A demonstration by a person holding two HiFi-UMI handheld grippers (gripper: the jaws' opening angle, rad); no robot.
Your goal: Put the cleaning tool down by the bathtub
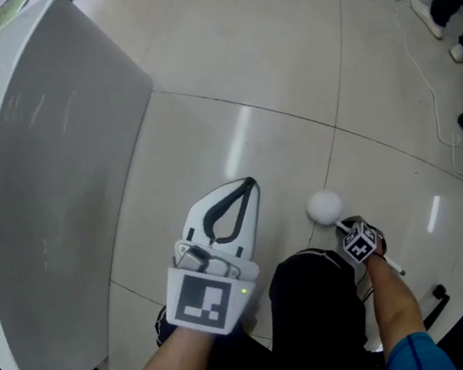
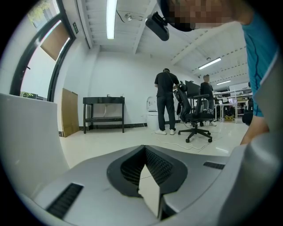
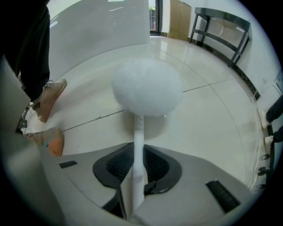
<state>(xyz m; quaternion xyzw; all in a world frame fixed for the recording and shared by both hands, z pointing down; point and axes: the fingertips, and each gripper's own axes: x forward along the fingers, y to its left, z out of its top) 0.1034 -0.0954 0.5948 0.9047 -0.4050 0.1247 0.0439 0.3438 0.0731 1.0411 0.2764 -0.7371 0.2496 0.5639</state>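
Jaws of the right gripper [image 3: 136, 165] clamp the thin white handle of the cleaning tool [image 3: 146, 86], its round fluffy head held over the floor [image 1: 266, 64], right of the bathtub [image 1: 52, 188]. Left gripper [image 1: 249, 188], nearer the bathtub, has its tips together with nothing between them.

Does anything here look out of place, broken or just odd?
Nothing looks spilled or broken. The one thing out of its place is the white cleaning tool with the round fluffy head: the right gripper holds it by its thin handle, and it is not yet lying by the bathtub. The left gripper is empty.
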